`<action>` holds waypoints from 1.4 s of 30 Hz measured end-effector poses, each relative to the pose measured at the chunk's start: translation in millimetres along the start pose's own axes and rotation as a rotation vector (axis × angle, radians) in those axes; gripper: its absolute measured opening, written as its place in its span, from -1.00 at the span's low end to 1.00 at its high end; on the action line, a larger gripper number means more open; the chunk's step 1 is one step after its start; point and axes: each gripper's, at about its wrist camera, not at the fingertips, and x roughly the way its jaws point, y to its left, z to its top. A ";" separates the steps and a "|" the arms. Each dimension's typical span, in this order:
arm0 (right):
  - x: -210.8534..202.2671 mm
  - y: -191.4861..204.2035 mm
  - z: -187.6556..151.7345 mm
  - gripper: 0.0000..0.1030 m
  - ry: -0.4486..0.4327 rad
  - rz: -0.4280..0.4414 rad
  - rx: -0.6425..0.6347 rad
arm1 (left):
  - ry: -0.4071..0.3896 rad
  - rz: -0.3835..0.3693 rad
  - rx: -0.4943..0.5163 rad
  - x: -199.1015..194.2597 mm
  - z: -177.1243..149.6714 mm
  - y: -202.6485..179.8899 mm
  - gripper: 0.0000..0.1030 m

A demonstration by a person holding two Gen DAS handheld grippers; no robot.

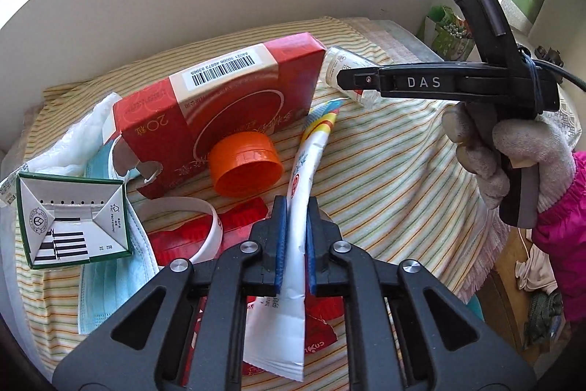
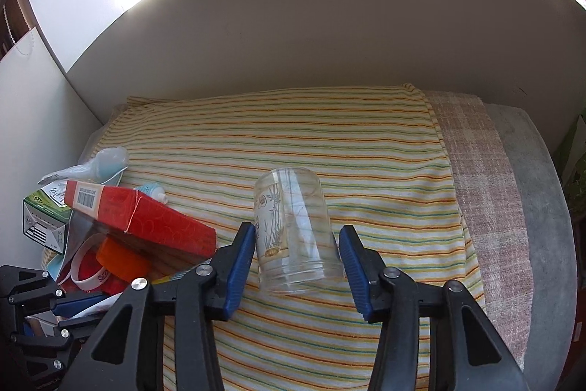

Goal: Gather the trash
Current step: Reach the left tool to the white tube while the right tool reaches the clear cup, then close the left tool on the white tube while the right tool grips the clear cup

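Toward the striped cloth's [image 2: 329, 149] left edge, left claw [image 1: 296, 226] pinches a white printed wrapper [image 1: 306, 171] amid uncollected litter, while right claw [image 2: 296, 244] spreads around a clear plastic cup [image 2: 293, 226] lying mid-cloth.

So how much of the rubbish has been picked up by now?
Nothing looks put away; no bin is in view. In hand: the left gripper is shut on a white wrapper, while the right gripper is open around a clear plastic cup lying on the striped cloth. Left: red box, orange cap, green-edged carton, blue face mask.
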 end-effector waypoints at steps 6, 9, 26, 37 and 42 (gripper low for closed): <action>-20.6 -7.7 -9.1 -0.07 -0.029 0.036 0.021 | -0.022 -0.023 -0.018 -11.2 -5.1 1.4 -0.90; -33.8 -13.5 -15.7 -0.07 -0.041 0.048 0.031 | -0.035 -0.040 -0.033 -18.8 -9.2 0.6 -0.91; -103.5 -4.9 -56.6 -0.07 -0.119 0.124 0.046 | -0.157 -0.070 -0.098 -100.8 -43.6 7.3 -0.91; -150.8 31.2 -114.0 -0.07 -0.162 0.212 0.016 | -0.207 -0.066 -0.182 -141.6 -107.7 12.9 -0.91; -165.3 50.2 -145.5 -0.07 -0.156 0.238 -0.014 | -0.207 -0.069 -0.199 -149.7 -142.2 6.6 -0.91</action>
